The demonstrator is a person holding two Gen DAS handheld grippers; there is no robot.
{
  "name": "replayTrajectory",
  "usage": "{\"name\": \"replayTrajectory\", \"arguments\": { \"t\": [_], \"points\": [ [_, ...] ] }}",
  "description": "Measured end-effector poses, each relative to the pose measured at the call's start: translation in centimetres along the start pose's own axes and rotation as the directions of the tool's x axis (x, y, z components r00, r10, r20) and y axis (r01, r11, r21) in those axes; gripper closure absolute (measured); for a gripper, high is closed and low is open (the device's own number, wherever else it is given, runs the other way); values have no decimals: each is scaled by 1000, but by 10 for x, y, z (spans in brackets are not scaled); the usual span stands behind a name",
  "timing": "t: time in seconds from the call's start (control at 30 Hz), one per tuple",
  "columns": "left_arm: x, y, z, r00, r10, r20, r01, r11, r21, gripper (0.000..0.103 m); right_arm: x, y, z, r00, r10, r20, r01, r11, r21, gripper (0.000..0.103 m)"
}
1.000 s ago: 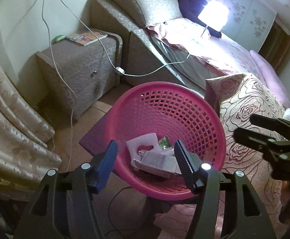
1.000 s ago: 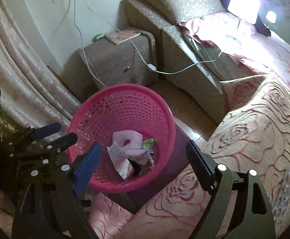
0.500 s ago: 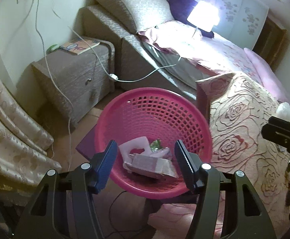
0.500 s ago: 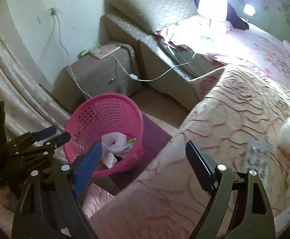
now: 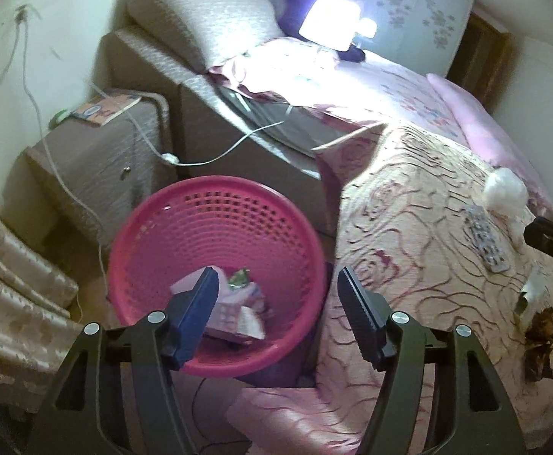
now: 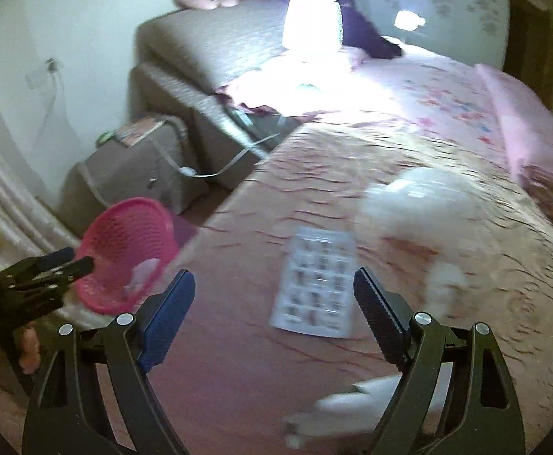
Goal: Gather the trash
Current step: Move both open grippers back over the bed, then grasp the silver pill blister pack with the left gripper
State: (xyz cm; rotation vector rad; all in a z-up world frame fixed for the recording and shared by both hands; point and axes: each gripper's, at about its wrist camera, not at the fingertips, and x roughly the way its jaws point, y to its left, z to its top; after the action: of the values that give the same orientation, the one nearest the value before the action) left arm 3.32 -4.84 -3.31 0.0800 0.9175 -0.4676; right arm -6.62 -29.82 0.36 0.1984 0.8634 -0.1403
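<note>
Your left gripper (image 5: 276,292) hangs over the pink basket (image 5: 216,204) in the lower middle of its frame, jaws opening with nothing pressed between them; paper scraps (image 5: 238,311) lie on the basket's bottom. Your right gripper (image 6: 274,295) stands wide and empty above the rose-patterned bedspread (image 6: 485,284), a blister pack (image 6: 318,284) lying flat between its fingers in the picture and a white tissue wad (image 6: 417,204) to the upper right. The bed edge runs just beside the basket; open bedspread lies ahead
</note>
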Motion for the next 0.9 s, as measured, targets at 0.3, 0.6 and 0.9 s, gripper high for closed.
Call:
{"name": "replayTrajectory", "arguments": {
  "t": [0.3,0.6,0.9],
  "points": [
    [4,-56,3,997,-69,-23,71,993,93,36,-19,-68,-26,992,-124,18,120,984,129,20],
    [18,-128,11,978,-189,-91,203,962,183,34,-33,-112,-51,986,-166,14,158,960,233,20],
    [46,-190,17,945,-266,-193,306,924,227,34,-42,-136,-66,984,-175,15,163,943,291,20]
  ]
}}
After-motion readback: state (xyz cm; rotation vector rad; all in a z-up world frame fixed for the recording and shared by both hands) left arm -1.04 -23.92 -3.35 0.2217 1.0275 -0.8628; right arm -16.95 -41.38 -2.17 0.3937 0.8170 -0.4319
